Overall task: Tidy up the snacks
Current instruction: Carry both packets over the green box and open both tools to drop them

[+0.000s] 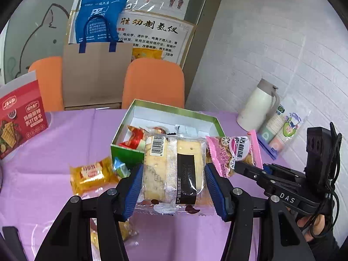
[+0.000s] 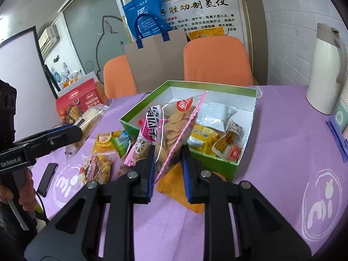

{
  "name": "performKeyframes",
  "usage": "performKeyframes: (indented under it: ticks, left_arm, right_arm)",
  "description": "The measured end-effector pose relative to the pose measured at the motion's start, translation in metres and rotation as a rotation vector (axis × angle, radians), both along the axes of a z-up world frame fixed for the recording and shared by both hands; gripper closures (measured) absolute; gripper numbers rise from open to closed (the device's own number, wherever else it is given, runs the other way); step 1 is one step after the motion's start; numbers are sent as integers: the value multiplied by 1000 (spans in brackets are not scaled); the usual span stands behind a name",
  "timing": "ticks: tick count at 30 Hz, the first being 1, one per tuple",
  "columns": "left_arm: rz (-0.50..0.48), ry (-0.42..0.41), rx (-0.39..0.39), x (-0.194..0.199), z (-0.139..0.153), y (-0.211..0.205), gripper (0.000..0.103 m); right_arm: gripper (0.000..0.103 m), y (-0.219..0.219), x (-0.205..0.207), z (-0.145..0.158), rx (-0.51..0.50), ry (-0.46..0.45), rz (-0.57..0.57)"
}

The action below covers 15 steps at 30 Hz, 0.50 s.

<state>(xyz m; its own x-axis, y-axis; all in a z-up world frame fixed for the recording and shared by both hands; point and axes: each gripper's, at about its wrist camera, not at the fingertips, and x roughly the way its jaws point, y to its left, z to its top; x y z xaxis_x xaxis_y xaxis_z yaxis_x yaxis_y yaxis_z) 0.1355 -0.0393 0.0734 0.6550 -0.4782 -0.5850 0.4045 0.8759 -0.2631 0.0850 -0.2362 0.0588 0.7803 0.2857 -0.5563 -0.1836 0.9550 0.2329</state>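
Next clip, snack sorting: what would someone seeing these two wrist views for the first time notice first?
Each gripper already clamps a packet: the left gripper holds a clear cracker packet above the purple tablecloth, and the right gripper pinches a pink chip bag at the near edge of the green box. That open box, mid-table, already holds several snacks, and more packets lie loose to its left.

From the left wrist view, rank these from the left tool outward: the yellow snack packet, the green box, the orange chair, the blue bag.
1. Yellow snack packet: on the cloth, just left of the left tool.
2. Green box: ahead, open.
3. Orange chair: behind the table.
4. Blue bag: farthest, up by the posters.
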Motion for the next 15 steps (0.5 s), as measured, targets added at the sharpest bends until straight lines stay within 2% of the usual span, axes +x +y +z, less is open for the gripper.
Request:
performKeyframes:
  ticks: [6, 15]
  left_arm:
    - [40, 13, 19, 59, 0, -23, 45]
    - [92, 65, 74, 119, -27, -43, 45]
  right_arm:
    - [79, -18, 39, -3, 21, 5, -74]
    - [79, -22, 90, -24, 33, 33, -92]
